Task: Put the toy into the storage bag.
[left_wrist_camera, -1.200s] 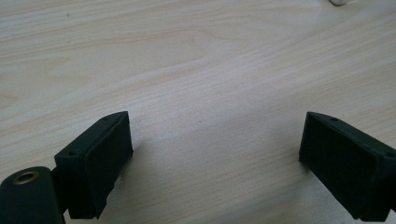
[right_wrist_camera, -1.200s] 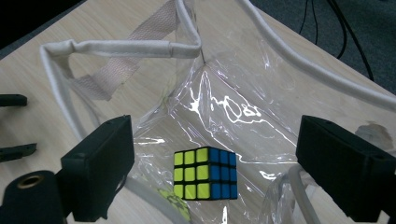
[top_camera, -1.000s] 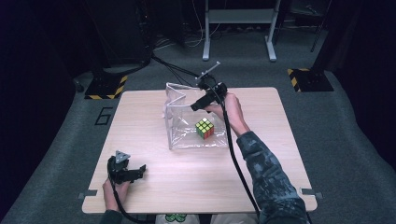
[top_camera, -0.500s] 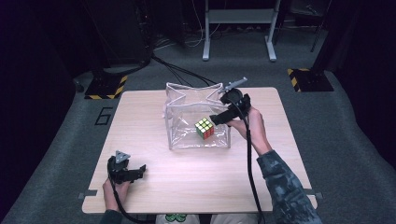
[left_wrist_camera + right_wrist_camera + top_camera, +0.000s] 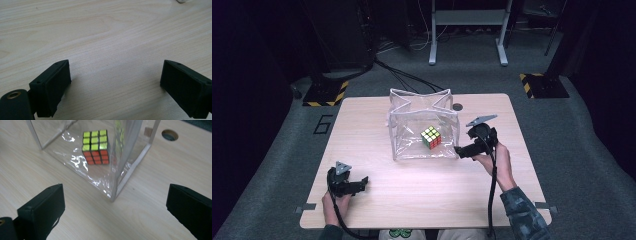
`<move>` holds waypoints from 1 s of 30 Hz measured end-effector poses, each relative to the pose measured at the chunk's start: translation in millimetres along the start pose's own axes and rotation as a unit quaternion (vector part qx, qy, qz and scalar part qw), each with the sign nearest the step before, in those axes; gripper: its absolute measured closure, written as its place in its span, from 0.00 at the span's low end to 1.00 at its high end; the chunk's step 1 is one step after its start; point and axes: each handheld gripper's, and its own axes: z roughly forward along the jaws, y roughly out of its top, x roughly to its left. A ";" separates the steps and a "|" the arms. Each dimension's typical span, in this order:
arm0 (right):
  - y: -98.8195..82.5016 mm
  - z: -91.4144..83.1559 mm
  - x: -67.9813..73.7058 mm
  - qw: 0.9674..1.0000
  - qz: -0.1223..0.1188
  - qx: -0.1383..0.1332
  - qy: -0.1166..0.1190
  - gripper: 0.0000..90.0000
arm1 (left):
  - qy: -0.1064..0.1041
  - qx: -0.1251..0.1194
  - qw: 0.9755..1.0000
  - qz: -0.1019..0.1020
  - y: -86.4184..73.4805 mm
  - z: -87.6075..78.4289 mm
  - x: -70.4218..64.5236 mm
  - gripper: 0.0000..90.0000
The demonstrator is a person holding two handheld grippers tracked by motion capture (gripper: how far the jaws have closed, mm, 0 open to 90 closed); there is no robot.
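While the clear plastic bag [image 5: 424, 131] stands upright at the centre of the high view, on the far half of the wooden table [image 5: 427, 190], we note the puzzle cube [image 5: 431, 137] resting on its floor toward the right wall, yellow face up and red face toward us; the bag's top is open and its walls are creased and glinting. We see the right gripper [image 5: 458, 151] at centre right of that view, held low just beside the bag's lower right corner, its jaws pointing left at the corner; whether they touch the plastic we cannot tell from above. From the right gripper view the two black jaws stand wide apart at lower left and lower right, nothing between them; the bag's near corner seam [image 5: 113, 198] sits at the middle of the frame, ahead of the jaws and apart from both, and the cube [image 5: 95, 147] shows through the plastic at upper centre. A round hole [image 5: 170, 135] in the tabletop lies at upper right. We find the left gripper [image 5: 363, 181] at lower left of the high view, well apart from the bag; its own view shows its jaws wide open over bare wood [image 5: 112, 45], gripping nothing.
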 end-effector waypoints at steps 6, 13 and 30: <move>-36.2 14.9 -2.7 1.000 0.017 0.013 -0.001 0.03 | -0.001 0.001 1.000 -0.001 0.0 0.0 0.1 0.10; -67.9 28.0 -7.9 0.999 0.031 0.028 -0.004 0.03 | 0.000 -0.001 1.000 -0.001 0.0 0.1 -0.1 0.10; -122.9 41.4 -10.3 0.997 0.058 0.044 -0.017 0.04 | -0.002 0.002 1.000 0.000 0.2 -0.2 0.3 0.10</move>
